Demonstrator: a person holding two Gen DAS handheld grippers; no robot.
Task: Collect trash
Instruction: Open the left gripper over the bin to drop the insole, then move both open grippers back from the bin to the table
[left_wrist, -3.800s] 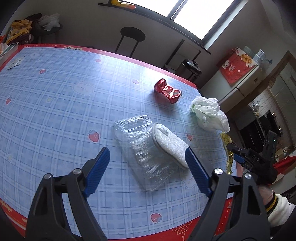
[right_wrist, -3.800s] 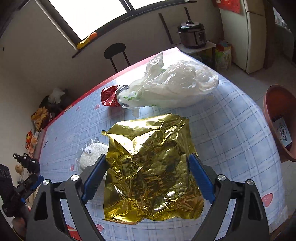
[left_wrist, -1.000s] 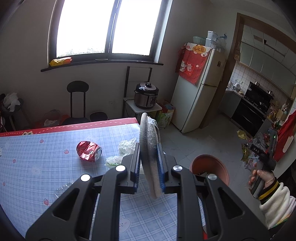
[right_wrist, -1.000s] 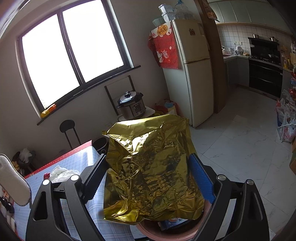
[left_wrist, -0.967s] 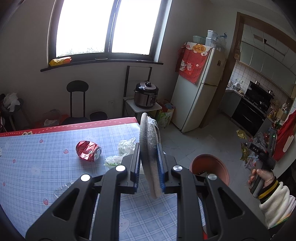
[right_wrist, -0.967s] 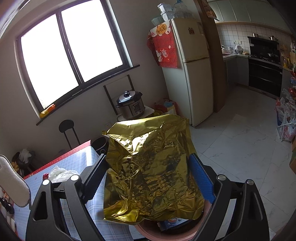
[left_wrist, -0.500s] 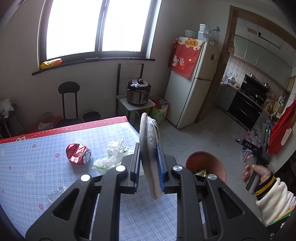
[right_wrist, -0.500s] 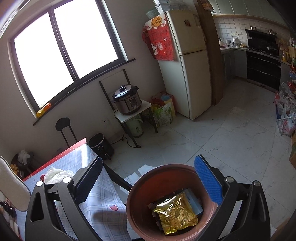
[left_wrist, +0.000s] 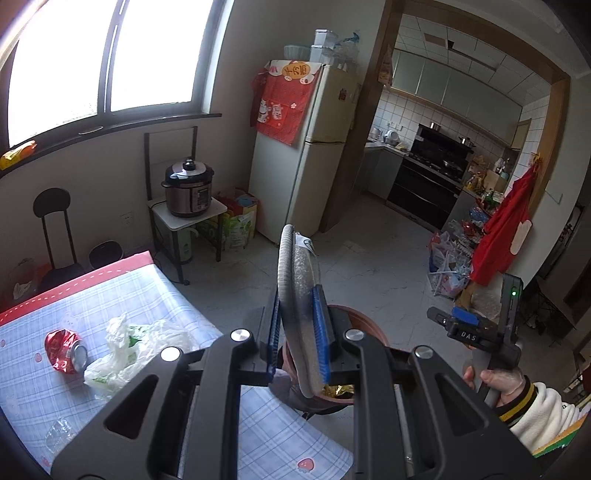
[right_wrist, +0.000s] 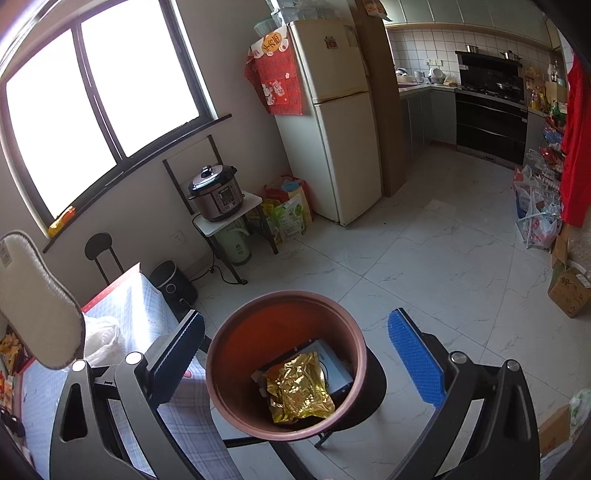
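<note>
Since 1 s ago the gold foil (right_wrist: 299, 387) has dropped into the brown bin (right_wrist: 284, 306); right gripper (right_wrist: 295, 350) fingers now wide, empty. Left gripper (left_wrist: 299, 332) has swung nearer the bin, fingers narrow on the white insole (left_wrist: 295, 280). Left on tabletop (left_wrist: 147, 295), approx 9 o'clock: crushed can (left_wrist: 64, 350), plastic bag (left_wrist: 129, 343), clear wrap (left_wrist: 61, 439).
</note>
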